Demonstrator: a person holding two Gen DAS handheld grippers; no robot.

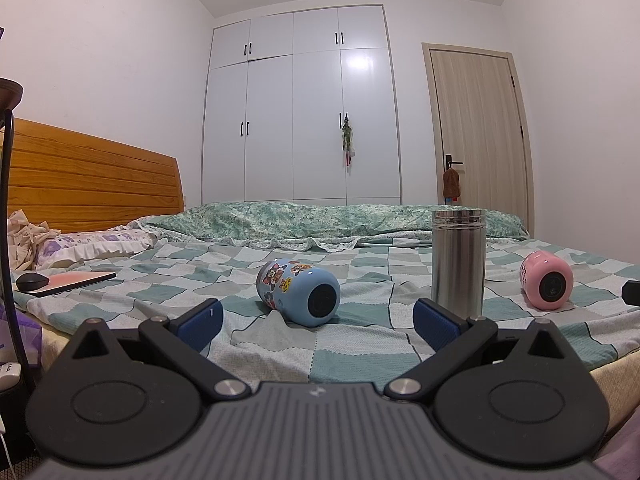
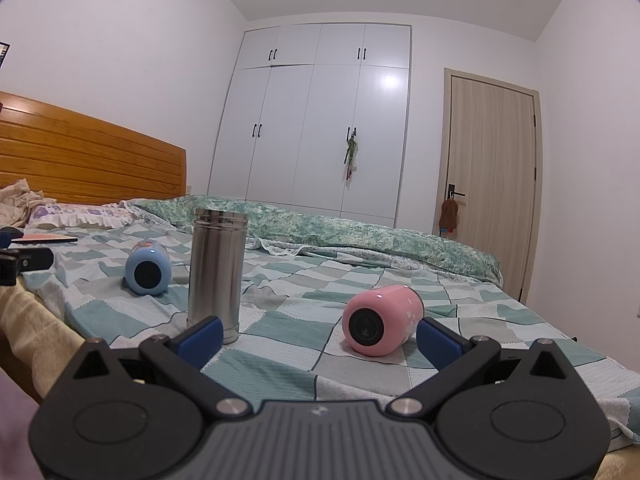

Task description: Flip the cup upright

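Nothing righted yet: lying on their sides on the checked bedspread (image 1: pixel 344 344), blue cup (image 1: pixel 298 293) and pink cup (image 2: pixel 380 320), bases facing the cameras, contents hidden. Standing upright between them, steel flask (image 2: pixel 216 272), lid on. Hovering short, left gripper (image 1: pixel 316 322) and right gripper (image 2: pixel 318 338), jaws gaping wide, holding nothing.

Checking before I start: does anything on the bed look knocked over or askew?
Yes. The blue cup and the pink cup both lie on their sides on the checked bedspread, bases facing the cameras. The steel flask between them stands upright.
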